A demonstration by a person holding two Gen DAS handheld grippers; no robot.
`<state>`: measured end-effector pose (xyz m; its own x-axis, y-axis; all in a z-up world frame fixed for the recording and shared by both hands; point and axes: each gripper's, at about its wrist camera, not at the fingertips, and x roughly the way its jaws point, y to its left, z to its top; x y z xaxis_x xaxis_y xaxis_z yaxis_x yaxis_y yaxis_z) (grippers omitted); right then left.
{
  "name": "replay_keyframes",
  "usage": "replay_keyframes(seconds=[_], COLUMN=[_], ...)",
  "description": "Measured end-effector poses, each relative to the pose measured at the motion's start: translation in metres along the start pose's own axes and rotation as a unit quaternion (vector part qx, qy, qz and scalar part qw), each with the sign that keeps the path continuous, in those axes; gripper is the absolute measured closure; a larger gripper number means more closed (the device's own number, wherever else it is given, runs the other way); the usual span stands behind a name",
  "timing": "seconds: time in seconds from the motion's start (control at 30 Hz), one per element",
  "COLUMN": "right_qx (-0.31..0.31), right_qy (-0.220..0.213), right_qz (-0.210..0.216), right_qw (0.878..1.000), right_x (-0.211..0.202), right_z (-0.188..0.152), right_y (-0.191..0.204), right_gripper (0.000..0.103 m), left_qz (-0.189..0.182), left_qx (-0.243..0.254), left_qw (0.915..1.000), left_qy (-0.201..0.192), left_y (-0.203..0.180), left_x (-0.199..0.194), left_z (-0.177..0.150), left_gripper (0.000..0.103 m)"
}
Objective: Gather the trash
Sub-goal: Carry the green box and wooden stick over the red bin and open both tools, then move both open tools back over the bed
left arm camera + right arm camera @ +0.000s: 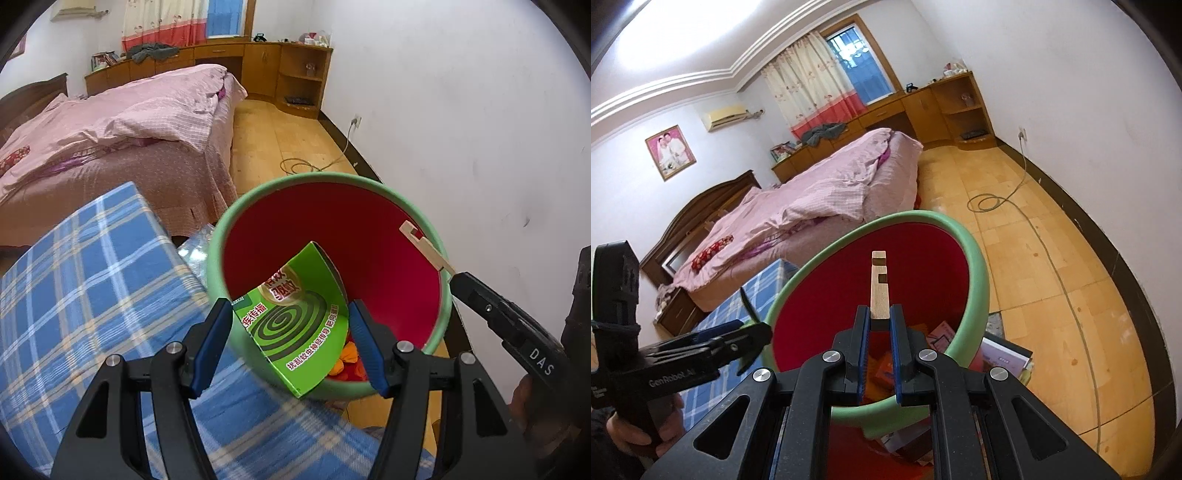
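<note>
A red bin with a green rim (417, 206) stands on the floor beside a blue plaid surface; it also shows in the right wrist view (979, 258). My left gripper (288, 332) is shut on a green mosquito-coil box (295, 321), held over the bin's near rim. My right gripper (880, 317) is shut on a notched wooden stick (879, 284) that points over the bin's opening; the stick also shows in the left wrist view (424, 245). Orange and red trash (349, 360) lies at the bin's bottom.
The blue plaid cloth (92, 295) lies left of the bin. A pink bed (129, 122) stands behind. A cable (1045, 236) runs across the wooden floor along the white wall. Books (1004, 354) lie on the floor by the bin.
</note>
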<state>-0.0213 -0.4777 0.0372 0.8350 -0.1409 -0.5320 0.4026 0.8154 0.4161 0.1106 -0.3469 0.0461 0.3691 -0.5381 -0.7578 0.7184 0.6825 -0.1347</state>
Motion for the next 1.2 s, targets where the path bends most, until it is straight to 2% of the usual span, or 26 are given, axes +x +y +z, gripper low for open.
replay_keyframes(seconds=[0.17, 0.37, 0.53, 0.67, 1.13, 1.2], right_qx=[0.002, 0.004, 0.007, 0.007, -0.024, -0.028], right_qy=[0.007, 0.013, 0.012, 0.008, -0.004, -0.005], right_qz=[-0.001, 0.002, 0.003, 0.006, 0.024, 0.028], right_qw=[1.000, 1.000, 1.000, 1.000, 0.999, 0.999], right_x=[0.008, 0.014, 0.015, 0.008, -0.026, -0.032], right_z=[-0.002, -0.002, 0.000, 0.001, -0.003, -0.004], right_y=[-0.004, -0.004, -0.006, -0.005, 0.029, 0.037], right_gripper=[0.093, 0.090, 0.089, 0.080, 0.070, 0.059], left_qz=[-0.002, 0.003, -0.006, -0.009, 0.010, 0.018], left_qx=[0.000, 0.008, 0.001, -0.001, -0.026, -0.032], left_qw=[0.9999, 0.9999, 0.9999, 0.9998, 0.9995, 0.9991], left_qy=[0.011, 0.013, 0.015, 0.015, -0.014, -0.020], left_y=[-0.002, -0.004, -0.002, -0.002, 0.013, 0.018], left_x=[0.014, 0.015, 0.012, 0.008, -0.046, -0.059], left_z=[-0.001, 0.000, -0.001, -0.002, -0.018, -0.025], left_gripper=[0.038, 0.038, 0.034, 0.034, 0.034, 0.034])
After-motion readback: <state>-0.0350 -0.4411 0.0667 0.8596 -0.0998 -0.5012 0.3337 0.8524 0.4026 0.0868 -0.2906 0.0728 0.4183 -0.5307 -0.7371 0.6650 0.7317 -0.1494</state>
